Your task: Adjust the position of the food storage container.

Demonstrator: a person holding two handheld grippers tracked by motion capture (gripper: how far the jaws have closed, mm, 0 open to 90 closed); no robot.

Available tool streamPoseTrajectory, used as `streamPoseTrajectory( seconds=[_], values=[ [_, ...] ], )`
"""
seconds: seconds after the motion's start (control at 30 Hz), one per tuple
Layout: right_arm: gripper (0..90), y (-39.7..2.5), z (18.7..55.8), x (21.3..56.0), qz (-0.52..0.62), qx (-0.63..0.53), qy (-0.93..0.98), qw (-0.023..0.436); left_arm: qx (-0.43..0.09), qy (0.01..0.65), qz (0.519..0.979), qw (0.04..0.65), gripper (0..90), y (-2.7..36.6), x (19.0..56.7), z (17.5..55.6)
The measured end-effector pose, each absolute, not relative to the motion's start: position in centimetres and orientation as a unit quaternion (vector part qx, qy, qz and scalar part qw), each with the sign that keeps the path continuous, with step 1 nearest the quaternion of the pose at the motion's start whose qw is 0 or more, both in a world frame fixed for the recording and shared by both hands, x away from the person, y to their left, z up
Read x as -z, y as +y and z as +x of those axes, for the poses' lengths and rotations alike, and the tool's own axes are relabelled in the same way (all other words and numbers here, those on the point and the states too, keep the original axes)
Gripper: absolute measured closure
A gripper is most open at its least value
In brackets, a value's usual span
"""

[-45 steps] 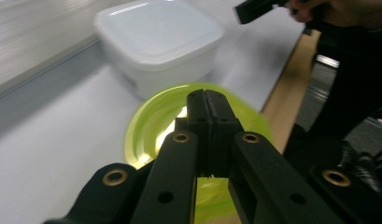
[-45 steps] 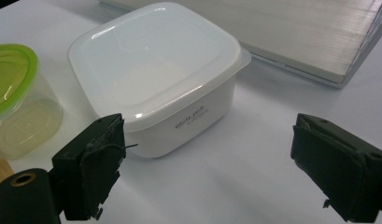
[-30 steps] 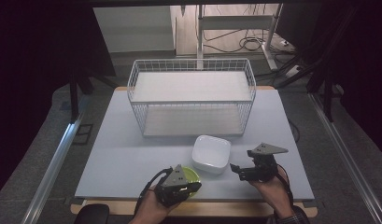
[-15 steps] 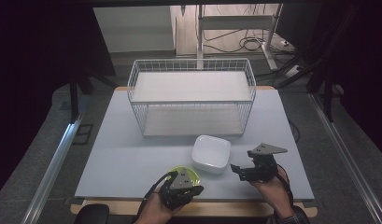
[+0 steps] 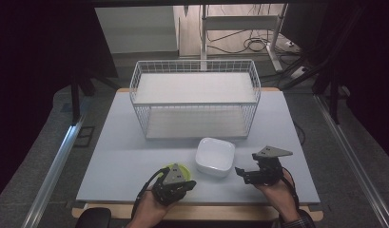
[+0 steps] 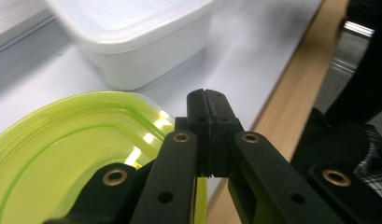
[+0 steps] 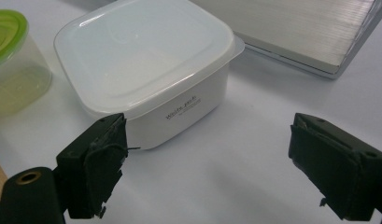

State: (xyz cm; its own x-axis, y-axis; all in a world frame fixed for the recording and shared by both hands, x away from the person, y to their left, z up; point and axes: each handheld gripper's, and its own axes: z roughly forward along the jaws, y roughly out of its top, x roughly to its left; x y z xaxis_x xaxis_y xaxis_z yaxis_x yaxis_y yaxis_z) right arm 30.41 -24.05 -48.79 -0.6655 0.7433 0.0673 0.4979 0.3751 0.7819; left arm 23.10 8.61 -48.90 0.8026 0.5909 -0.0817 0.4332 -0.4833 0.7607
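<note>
Green-lidded and clear-walled, the small round container point(image 5: 177, 169) sits near the front edge of the worktop point(image 5: 116, 152), just left of the white square tub point(image 5: 215, 156). The left gripper point(image 6: 208, 109) has its jaws pressed together at the rim of the green lid point(image 6: 62, 154); whether they pinch the lid's edge or merely rest closed above it cannot be told. A second ago this gripper lay over the container and hid most of it; now it has drawn back toward the person, and more of the lid shows in the high view. That suggests the hand is settling its hold at the near rim, probably to lift or shift the container. The container looks empty through its clear wall in the right gripper view. The white tub is closed by its own white lid, so its contents are hidden. The right gripper point(image 7: 205, 163) hovers just right of the tub, jaws wide apart and holding nothing, in the same place as a second ago. Behind both stands the white wire basket point(image 5: 195, 102), with nothing in it.
</note>
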Motion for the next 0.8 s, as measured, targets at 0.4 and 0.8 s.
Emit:
streamPoseTrajectory(
  seconds=[0.4,0.8],
  values=[
    [12.1,-24.0,30.5,48.9,0.380,-0.407,0.818,0.147,-0.116,0.343,0.843,0.398,90.0,11.9,48.9,24.2],
    [12.4,-24.0,30.5,49.0,0.380,-0.405,0.819,0.145,-0.134,0.388,0.826,0.386,90.0,16.0,49.0,25.6]
  ],
)
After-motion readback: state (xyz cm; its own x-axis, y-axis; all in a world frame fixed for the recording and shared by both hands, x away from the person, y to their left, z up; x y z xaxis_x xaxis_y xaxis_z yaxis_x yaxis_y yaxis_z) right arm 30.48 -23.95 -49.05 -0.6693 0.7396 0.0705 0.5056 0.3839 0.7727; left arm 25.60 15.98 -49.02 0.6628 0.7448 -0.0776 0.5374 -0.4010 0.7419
